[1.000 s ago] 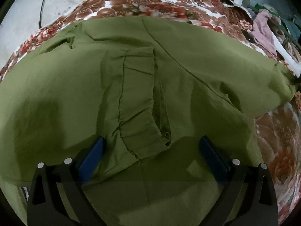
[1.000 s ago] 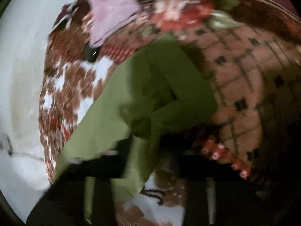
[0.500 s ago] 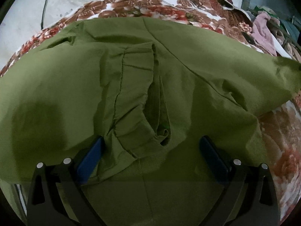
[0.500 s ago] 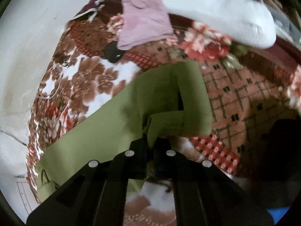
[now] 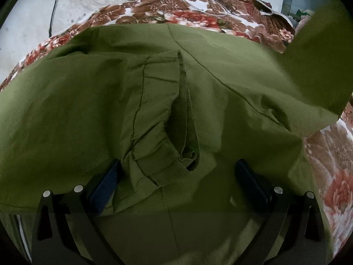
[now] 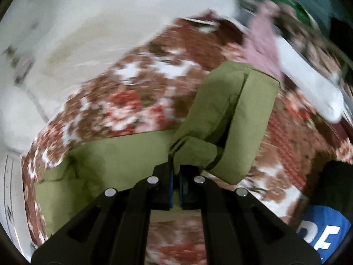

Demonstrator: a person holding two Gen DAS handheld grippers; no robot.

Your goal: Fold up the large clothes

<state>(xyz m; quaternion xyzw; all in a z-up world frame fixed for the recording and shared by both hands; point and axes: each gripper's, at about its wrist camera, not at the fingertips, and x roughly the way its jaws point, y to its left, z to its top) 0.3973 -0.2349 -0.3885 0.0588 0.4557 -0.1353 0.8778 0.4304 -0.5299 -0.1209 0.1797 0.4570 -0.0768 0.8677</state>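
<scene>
Left gripper (image 5: 176, 172): pointing steeply down at the garment (image 5: 88, 110), low in the left wrist view; its jaws are standing wide apart, blue pads (image 5: 106, 183) on either side of a gathered frill (image 5: 154, 114), gripping nothing.
Right gripper (image 6: 175, 172): angling down from the bottom centre of the right wrist view; its jaws are clenched tight on a bunched corner of the green cloth, pads almost meeting.
Garment: lying spread over the blanket (image 5: 198, 15), filling most of the left wrist view; a seam is running from upper centre toward the right.
Lifted part (image 6: 231, 121): rising off the blanket from the right gripper toward the upper right of the right wrist view, folding over itself; in the left wrist view a flap (image 5: 320, 61) is hanging at the upper right edge.
Blanket: brown and red floral, showing around the garment in both views.
Background: pink cloth (image 6: 262, 46) and white cloth (image 6: 308, 84) are lying at upper right of the right wrist view, which is blurred; a blue cloth (image 6: 324, 231) with white letters is sitting at lower right.
</scene>
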